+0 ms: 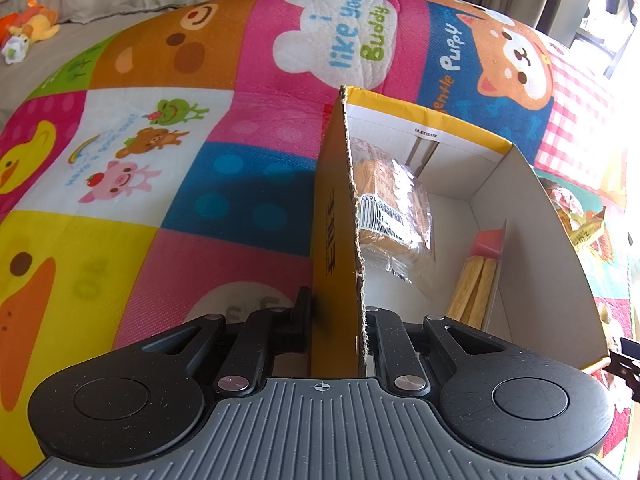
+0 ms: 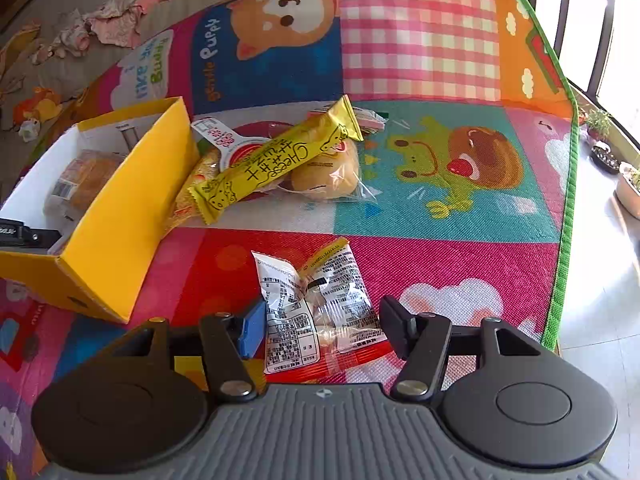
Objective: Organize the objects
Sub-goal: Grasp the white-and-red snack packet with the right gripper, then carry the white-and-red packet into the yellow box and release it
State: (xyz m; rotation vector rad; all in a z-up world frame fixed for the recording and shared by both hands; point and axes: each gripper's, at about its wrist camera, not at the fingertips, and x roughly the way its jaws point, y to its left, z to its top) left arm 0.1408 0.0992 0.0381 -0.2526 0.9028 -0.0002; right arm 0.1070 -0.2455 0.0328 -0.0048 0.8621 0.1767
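Play mat (image 2: 420,40): bright patchwork of cartoon animals, pink gingham, green border. Cardboard box (image 2: 120,208): yellow outside, white inside. Cheese snack wrapper (image 2: 276,164): yellow, black lettering. Clear packet (image 2: 316,312): white label, black print.

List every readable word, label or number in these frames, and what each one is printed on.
"i like you Buddy": play mat, white bear patch.
"Gentle Puppy": mat, blue dog patch.
"Have a good day!": mat, animal patch.
"Cheese": yellow snack bar; the other characters are unclear.
Barcode digits on the bagged bread, box label, and clear packet print: too small.
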